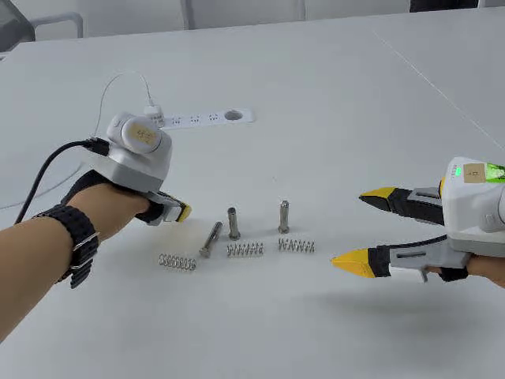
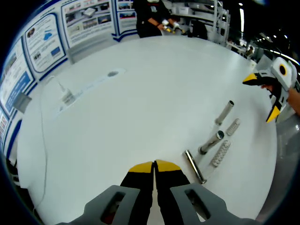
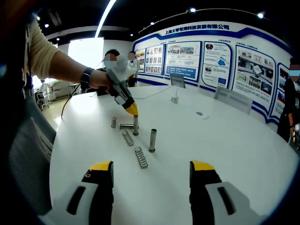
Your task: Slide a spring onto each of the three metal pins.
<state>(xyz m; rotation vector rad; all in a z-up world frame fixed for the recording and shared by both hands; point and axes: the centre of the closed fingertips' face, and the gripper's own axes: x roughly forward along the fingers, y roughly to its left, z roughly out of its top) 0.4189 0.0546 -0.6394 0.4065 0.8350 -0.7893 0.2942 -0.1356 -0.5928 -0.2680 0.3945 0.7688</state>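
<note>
White table with everything laid out in a row, I'd guess so each spring pairs up with a pin. Left gripper has its fingers pressed shut on nothing, tips just left of the lying pin, with the left spring nearer. Middle pin and right pin stand upright, with the middle spring and right spring just in front. Right gripper, fingers wide apart and empty, hangs off to the right.

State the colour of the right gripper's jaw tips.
Yellow, on the right gripper, clearest in the head view.
</note>
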